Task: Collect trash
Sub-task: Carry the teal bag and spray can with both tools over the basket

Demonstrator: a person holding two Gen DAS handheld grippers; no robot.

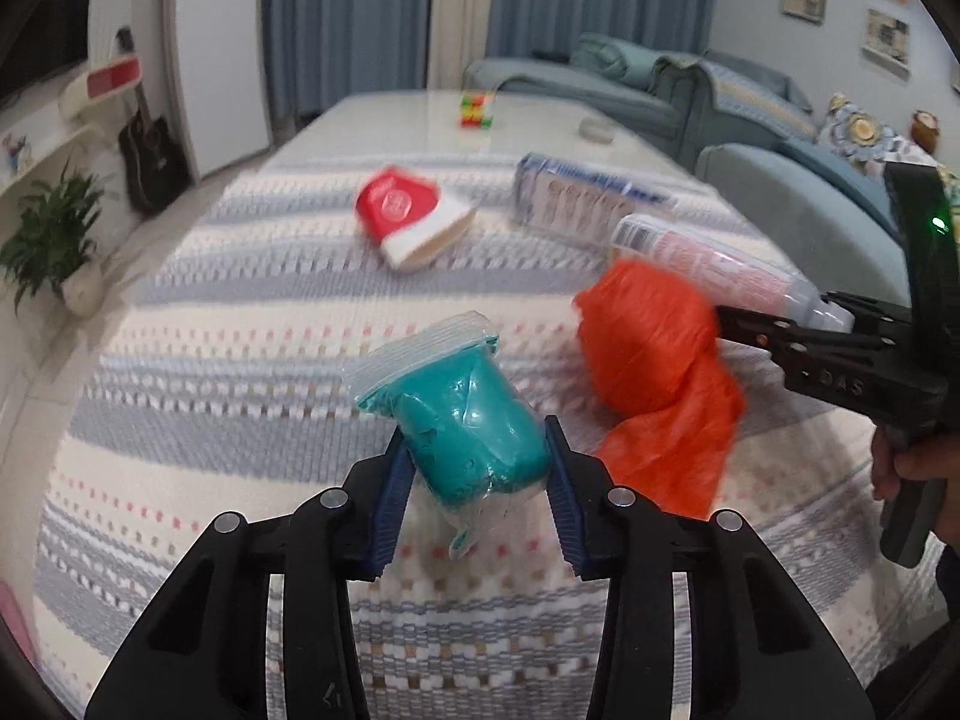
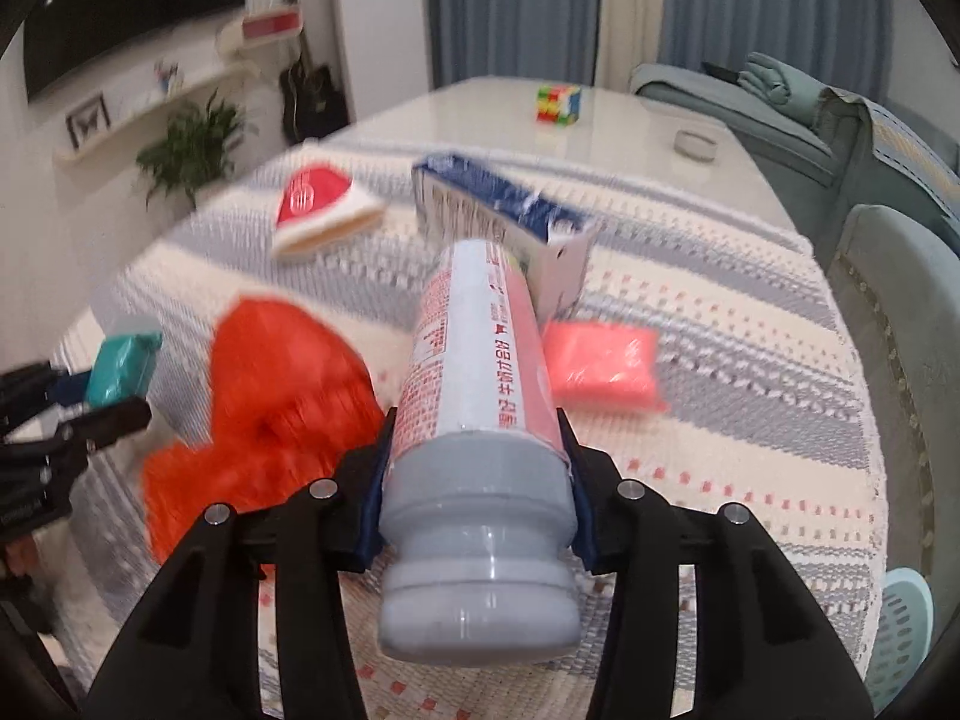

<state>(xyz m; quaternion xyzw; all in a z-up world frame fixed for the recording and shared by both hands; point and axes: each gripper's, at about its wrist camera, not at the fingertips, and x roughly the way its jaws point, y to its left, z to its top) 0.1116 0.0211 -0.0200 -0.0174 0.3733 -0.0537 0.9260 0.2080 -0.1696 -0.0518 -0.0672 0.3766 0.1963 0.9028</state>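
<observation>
Item 1. Left gripper (image 1: 480, 480): blue pads clamped on a teal lump sealed in a clear zip bag (image 1: 462, 414), centre of the left wrist view, lifted above the striped knitted tablecloth (image 1: 240, 420). Risk: the film is slick and the lump soft, so it may squeeze out downward.

Item 2. Right gripper (image 2: 477, 480): closed on a pink-labelled cylindrical plastic bottle with a grey cap (image 2: 480, 396), gripped just above the cap, centre of the right wrist view. Risk: the long body sticks forward past the pads and could pivot, or knock the blue-and-white carton (image 2: 510, 222) lying just behind its far end.

Item 3. Crumpled orange plastic bag (image 1: 654, 372), centre right of the left wrist view, between the two grippers. The likely receptacle, in my judgement. Risk: its mouth looks collapsed, so dropped items may land on top or roll off.

Item 4. Uncollected: red-and-white paper cup (image 1: 414, 216) on its side, upper centre; pink sealed packet (image 2: 600, 366), right of the bottle.

Item 5. Clearances: open cloth at the lower left of both views; table edge and teal sofa (image 2: 888, 276) close at right.
</observation>
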